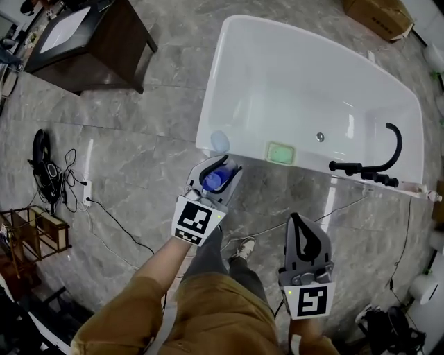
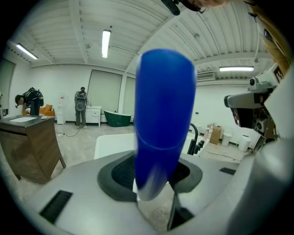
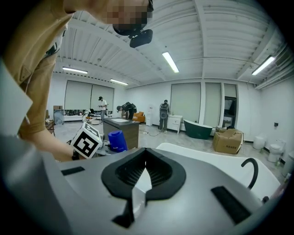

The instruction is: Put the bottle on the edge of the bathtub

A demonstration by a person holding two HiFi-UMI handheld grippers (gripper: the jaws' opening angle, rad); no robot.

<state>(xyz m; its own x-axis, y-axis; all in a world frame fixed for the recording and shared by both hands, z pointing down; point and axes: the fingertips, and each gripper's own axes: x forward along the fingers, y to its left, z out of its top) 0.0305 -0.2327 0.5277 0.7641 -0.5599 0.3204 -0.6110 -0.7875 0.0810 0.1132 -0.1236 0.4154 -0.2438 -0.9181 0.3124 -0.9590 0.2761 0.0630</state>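
A blue bottle (image 1: 213,180) stands upright between the jaws of my left gripper (image 1: 216,176), which is shut on it. In the left gripper view the bottle (image 2: 163,119) fills the middle and hides the gap of the left gripper (image 2: 156,172). It hangs over the floor just before the near rim (image 1: 239,154) of the white bathtub (image 1: 312,83). My right gripper (image 1: 308,239) is lower right, shut and empty, over the floor; in its own view the right gripper (image 3: 146,170) has its pads meeting. That view also shows the bottle (image 3: 117,141) at left.
On the tub's near rim sit a pale round thing (image 1: 219,141) and a green soap dish (image 1: 281,152); a black faucet (image 1: 378,166) rises at the right. A dark wooden cabinet (image 1: 90,41), floor cables (image 1: 62,180) and a cardboard box (image 1: 378,17) lie around.
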